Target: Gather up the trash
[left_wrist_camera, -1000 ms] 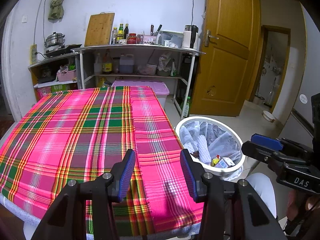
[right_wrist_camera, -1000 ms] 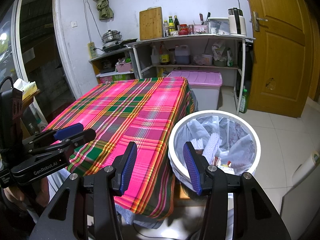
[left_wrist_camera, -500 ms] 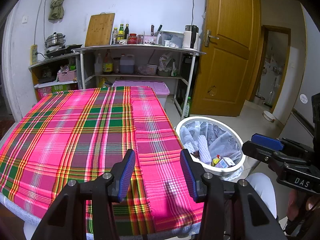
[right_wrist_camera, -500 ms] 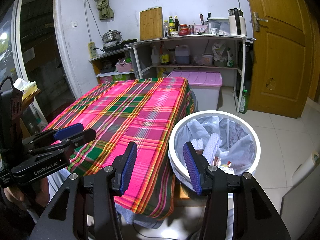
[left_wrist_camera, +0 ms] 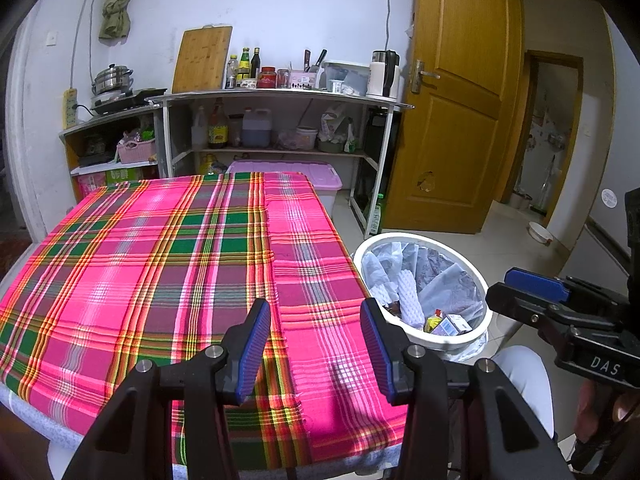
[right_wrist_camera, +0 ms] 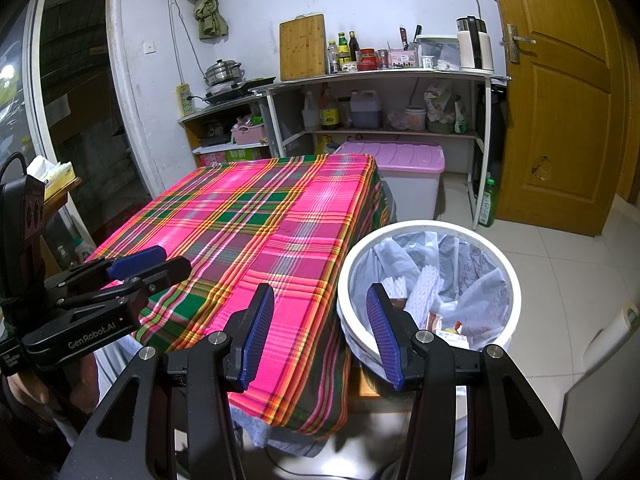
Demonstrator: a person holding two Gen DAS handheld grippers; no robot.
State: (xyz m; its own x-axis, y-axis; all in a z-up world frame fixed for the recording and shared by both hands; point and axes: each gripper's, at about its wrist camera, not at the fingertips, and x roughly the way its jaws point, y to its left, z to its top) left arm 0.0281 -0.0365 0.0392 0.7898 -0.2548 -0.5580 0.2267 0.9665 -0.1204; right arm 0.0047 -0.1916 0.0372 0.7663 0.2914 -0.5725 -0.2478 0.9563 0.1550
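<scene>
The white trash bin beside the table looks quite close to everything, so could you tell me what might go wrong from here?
1. The white trash bin stands right against the hanging plaid tablecloth; a gripper lowered there might snag the cloth and drag it.
2. The open right gripper hovers near the bin's rim; a bump could tip it and spill the wrappers and small carton.
3. The bin liner sits loosely and may slip inward.

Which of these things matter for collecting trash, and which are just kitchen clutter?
For the job:
white bin
trash in it, such as foam netting
left gripper and right gripper, both open and empty

Just around:
plaid tablecloth
cutting board
purple-lidded box
kettle
</scene>
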